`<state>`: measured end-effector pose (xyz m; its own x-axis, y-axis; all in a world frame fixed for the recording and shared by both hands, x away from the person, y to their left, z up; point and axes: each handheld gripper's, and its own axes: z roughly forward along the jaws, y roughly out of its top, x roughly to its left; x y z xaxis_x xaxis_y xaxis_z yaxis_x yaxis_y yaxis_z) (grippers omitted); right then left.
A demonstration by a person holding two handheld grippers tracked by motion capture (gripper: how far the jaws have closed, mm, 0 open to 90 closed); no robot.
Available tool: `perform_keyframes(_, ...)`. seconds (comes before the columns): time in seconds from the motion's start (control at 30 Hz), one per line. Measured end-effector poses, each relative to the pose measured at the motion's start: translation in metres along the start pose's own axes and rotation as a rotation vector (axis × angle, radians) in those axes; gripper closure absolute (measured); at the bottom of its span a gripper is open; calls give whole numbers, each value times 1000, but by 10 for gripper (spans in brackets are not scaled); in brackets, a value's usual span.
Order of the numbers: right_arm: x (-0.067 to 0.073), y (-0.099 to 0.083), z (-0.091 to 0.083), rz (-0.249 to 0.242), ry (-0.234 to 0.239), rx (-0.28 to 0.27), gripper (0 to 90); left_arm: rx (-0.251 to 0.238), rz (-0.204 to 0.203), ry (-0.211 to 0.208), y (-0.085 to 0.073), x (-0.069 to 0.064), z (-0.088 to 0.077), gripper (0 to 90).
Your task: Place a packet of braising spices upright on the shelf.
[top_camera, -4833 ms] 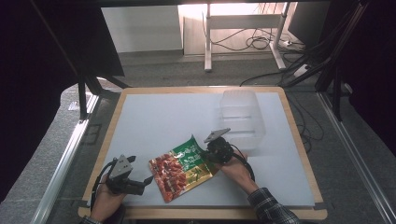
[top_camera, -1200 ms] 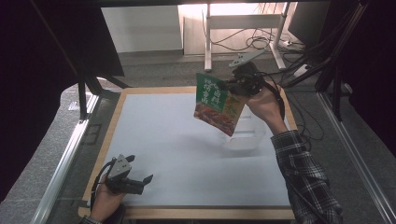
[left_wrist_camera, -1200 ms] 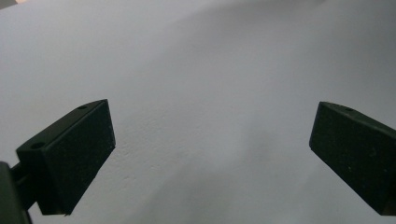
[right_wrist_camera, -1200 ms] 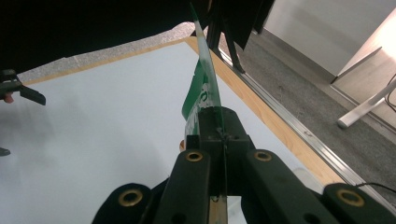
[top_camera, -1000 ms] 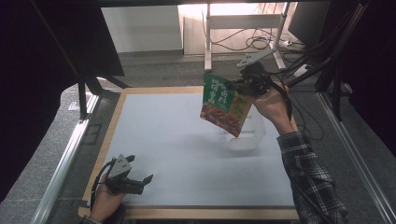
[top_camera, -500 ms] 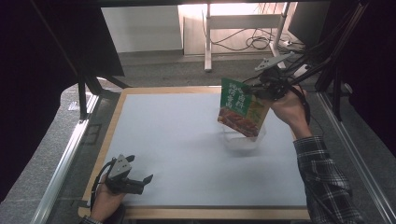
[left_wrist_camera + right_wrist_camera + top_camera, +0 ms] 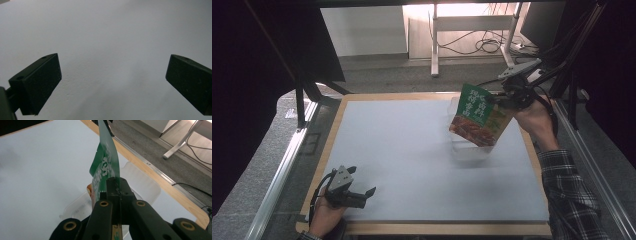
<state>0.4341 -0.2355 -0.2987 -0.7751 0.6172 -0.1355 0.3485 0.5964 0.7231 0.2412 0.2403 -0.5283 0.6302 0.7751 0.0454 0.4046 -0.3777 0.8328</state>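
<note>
Right jaws: pinched flat on the top edge of the snack bag [image 7: 106, 170]; the right gripper [image 7: 507, 97] holds it hanging in the air at the far right of the table.
Left jaws: spread wide with nothing between them; the left gripper [image 7: 357, 195] rests low at the near left corner of the white mat [image 7: 402, 150].
Bag position: the snack bag [image 7: 477, 117] hangs tilted over the clear plastic tub [image 7: 469, 147], its lower edge above the tub's opening; whether it touches the rim I cannot tell.
Handling: probably light and floppy, a glossy film pouch that bends and swings from the pinch and may slide between the pads. Contents look crushable, so a hard squeeze on the belly would be unwise.
Where to hold: the flat sealed strip along the top, as now; it seems the stiffest part and keeps the pads off the filling.
Nearby: wooden table edge [image 7: 387, 96] around the mat, a metal rail [image 7: 282, 170] on the left, desk legs and cables [image 7: 484, 45] on the floor beyond.
In the way: the tub's thin walls, which a swinging bag could catch or push; the tub looks light enough to shift.
</note>
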Motion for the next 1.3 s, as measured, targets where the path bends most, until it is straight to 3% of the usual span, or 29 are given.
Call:
perform_keyframes(0.43, 9, -5, 34, -23, 7, 89, 898, -2, -2, 0, 0, -1, 0, 2)
perform_keyframes(0.7, 8, -9, 38, -2, 11, 77, 891, -3, -1, 0, 0, -1, 0, 1)
perform_keyframes(0.93, 6, -9, 36, 16, 10, 30, 719, -1, 0, 0, 0, -1, 0, 2)
perform_keyframes(1.1, 6, -8, 36, 9, -14, 10, 607, 0, 1, -1, 0, -1, 0, 2)
perform_keyframes(1.3, 2, -7, 31, 39, -33, -8, 481, -1, 0, 1, 0, -1, 0, 1)
